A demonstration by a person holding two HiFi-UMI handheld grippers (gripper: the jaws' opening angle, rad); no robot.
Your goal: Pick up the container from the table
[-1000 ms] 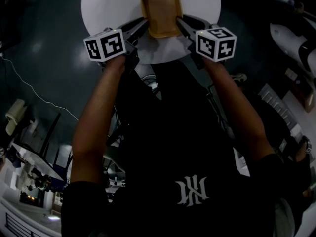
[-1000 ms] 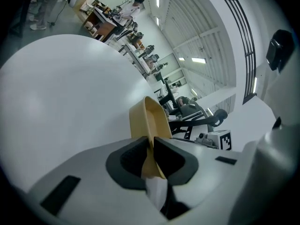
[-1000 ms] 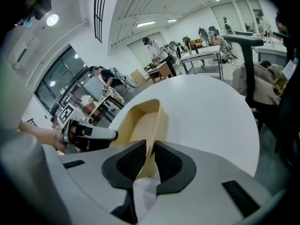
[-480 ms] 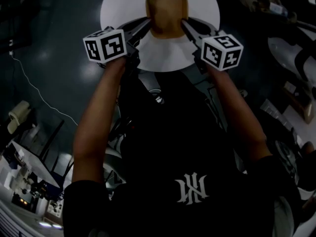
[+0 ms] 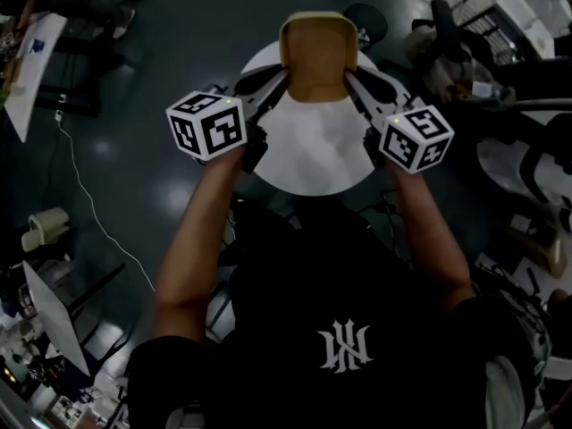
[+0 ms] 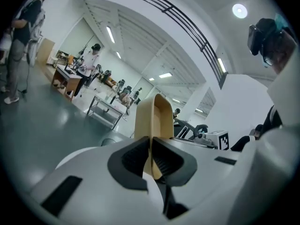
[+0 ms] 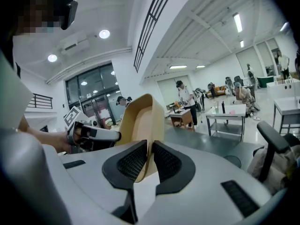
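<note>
Tan, one open container (image 5: 317,56) hangs between two grippers, clear above the one round white table (image 5: 313,155); the left gripper (image 5: 284,79) has its fingers clamped on the left wall, the right gripper (image 5: 350,80) on the right wall, both pairs lately closing in. Two marker cubes (image 5: 207,125) sit behind the fingers; one white emblem (image 5: 347,345) on the black shirt, unreadable.

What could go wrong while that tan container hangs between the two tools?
The left tool and right tool each pinch only a thin side wall of the container, jaws just closed further; it could slip out or the wall could bend. If the tools drift apart, one grip may pull loose. It seems to hang over the far edge of the table, so a drop might hit the floor.
</note>
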